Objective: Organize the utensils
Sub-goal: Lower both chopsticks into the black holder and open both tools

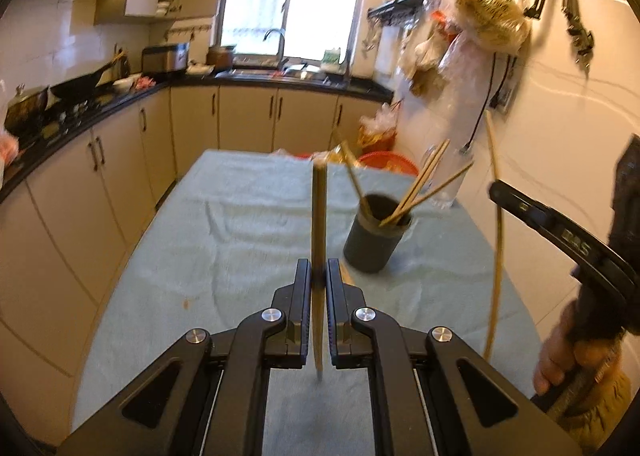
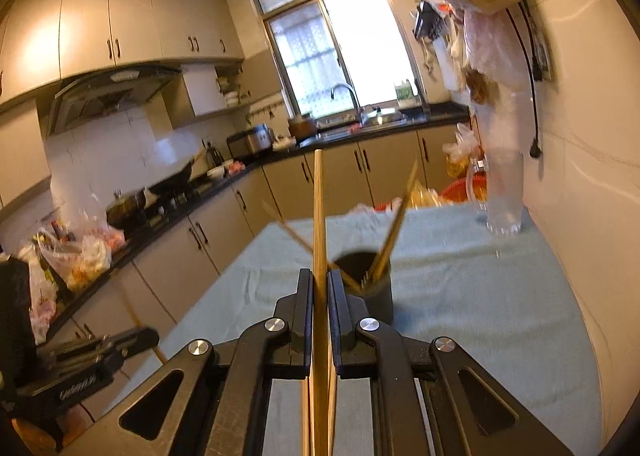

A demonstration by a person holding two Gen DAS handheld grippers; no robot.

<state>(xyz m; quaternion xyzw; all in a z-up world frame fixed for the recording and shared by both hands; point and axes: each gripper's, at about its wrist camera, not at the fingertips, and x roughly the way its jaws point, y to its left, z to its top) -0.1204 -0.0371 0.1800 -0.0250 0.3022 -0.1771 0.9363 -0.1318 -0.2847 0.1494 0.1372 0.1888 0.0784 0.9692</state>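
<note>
A dark cylindrical holder point(image 1: 375, 238) stands on the table's green cloth point(image 1: 248, 215) and holds several wooden chopsticks point(image 1: 422, 180). My left gripper point(image 1: 319, 268) is shut on a wooden chopstick point(image 1: 319, 215) that stands upright, held left of and nearer than the holder. My right gripper point(image 2: 320, 280) is shut on a pair of wooden chopsticks point(image 2: 318, 207) held upright, just in front of the holder point(image 2: 372, 288). The right gripper's chopsticks also show at the right of the left wrist view point(image 1: 498, 256).
A clear plastic bottle point(image 2: 505, 191) stands at the table's far right by the wall. A red basket point(image 1: 386, 161) sits beyond the far edge. Bags point(image 1: 492, 15) hang on the right wall. Cabinets and a cluttered counter point(image 1: 80, 103) run along the left.
</note>
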